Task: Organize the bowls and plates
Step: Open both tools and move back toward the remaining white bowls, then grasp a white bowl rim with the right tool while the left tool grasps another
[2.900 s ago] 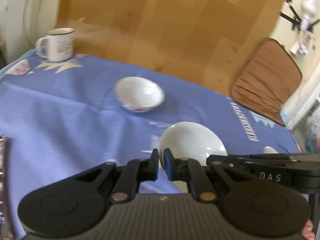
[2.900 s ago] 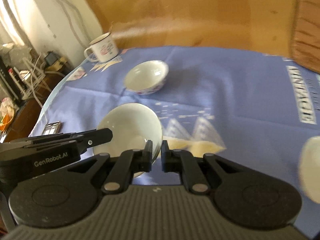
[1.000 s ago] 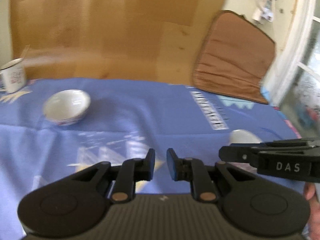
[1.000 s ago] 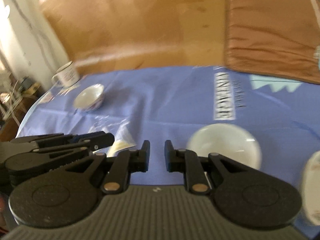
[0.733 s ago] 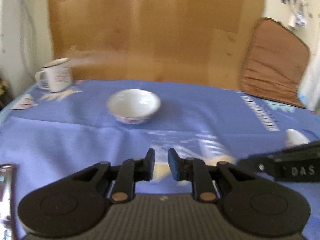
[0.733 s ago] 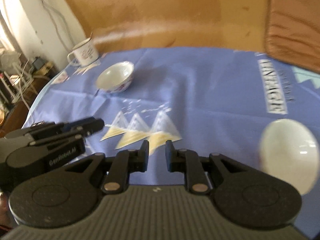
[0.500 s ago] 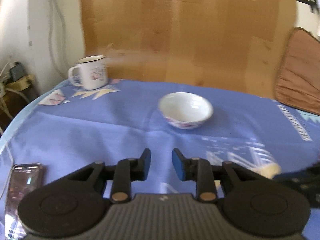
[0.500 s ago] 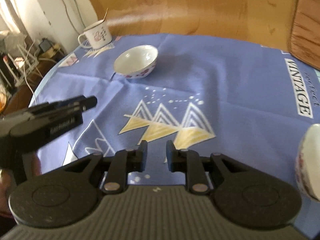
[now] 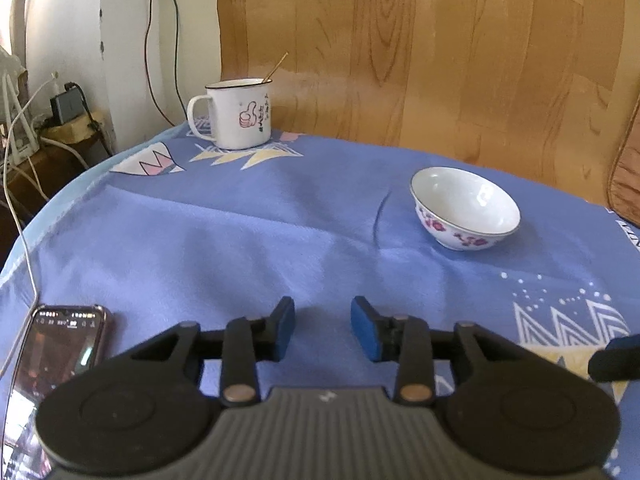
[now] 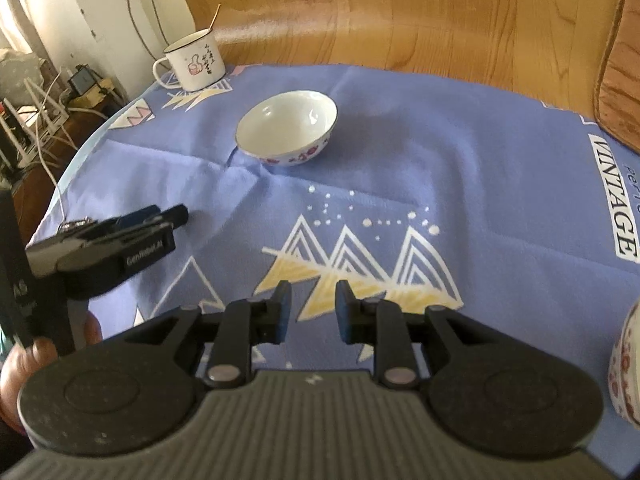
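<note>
i see one white bowl [image 9: 466, 207] [image 10: 287, 127] with pink flowers on its outer wall, upright and empty, toward the tabletop's far edge. a second flowered bowl [image 10: 626, 364] is cut off at its right edge.

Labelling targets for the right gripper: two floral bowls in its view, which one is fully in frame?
The bowl in front of the mug, whole and upright on the cloth. The other bowl is cut off by the right edge.
</note>
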`<action>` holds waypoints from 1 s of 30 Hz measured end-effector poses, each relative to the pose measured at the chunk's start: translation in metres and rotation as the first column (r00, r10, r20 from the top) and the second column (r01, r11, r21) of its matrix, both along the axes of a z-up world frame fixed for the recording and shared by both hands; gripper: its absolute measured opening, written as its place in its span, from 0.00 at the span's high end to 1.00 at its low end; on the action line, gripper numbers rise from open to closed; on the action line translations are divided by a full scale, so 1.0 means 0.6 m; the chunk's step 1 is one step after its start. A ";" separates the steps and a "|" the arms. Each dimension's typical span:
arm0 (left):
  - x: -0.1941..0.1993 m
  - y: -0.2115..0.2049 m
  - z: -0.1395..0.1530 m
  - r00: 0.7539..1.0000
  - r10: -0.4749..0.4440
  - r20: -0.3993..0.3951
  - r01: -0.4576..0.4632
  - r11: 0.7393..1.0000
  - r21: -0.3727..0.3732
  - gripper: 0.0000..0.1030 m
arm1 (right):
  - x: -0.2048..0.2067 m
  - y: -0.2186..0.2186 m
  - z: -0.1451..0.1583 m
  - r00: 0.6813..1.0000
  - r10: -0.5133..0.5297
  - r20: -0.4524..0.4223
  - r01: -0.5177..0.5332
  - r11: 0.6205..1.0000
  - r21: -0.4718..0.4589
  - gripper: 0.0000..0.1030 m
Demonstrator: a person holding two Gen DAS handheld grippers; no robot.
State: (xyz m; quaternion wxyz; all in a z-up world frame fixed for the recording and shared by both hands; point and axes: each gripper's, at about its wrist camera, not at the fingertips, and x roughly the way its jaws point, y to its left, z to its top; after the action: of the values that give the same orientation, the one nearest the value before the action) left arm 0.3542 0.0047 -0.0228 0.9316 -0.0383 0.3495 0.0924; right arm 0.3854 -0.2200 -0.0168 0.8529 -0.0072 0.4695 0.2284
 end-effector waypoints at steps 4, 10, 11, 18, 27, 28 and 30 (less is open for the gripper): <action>0.002 0.002 -0.007 1.000 -0.001 0.023 0.000 1.000 0.023 0.62 | 0.019 0.007 0.006 1.000 -0.018 -0.010 0.018 1.000 0.018 0.74; 0.001 0.011 -0.010 0.999 0.003 0.047 -0.002 1.000 -0.009 0.59 | 0.061 0.015 0.022 0.997 -0.078 -0.011 0.078 0.996 0.052 0.65; 0.000 0.012 -0.010 0.999 0.003 0.051 -0.002 1.000 -0.017 0.58 | 0.071 0.017 0.023 0.996 -0.089 -0.014 0.090 0.994 0.057 0.65; -0.003 0.021 -0.010 0.998 0.008 0.066 -0.005 0.999 -0.053 0.56 | 0.133 0.038 0.015 0.984 -0.176 -0.021 0.178 0.982 0.072 0.64; -0.002 0.025 -0.010 0.997 0.014 0.073 -0.009 0.998 -0.069 0.56 | 0.193 0.062 -0.026 0.974 -0.223 -0.046 0.224 0.974 0.033 0.78; -0.003 0.024 -0.010 0.997 0.016 0.073 -0.011 0.998 -0.070 0.56 | 0.195 0.060 -0.033 0.973 -0.223 -0.064 0.226 0.973 0.037 0.84; -0.003 0.024 -0.009 0.997 0.016 0.074 -0.011 0.997 -0.072 0.56 | 0.194 0.055 -0.036 0.972 -0.220 -0.080 0.225 0.972 0.065 0.88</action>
State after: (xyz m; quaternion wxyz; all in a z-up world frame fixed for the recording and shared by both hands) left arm 0.3525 0.0192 -0.0284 0.9413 -0.0776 0.3173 0.0847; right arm 0.5018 -0.1868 -0.0383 0.8553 0.0849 0.4891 0.1487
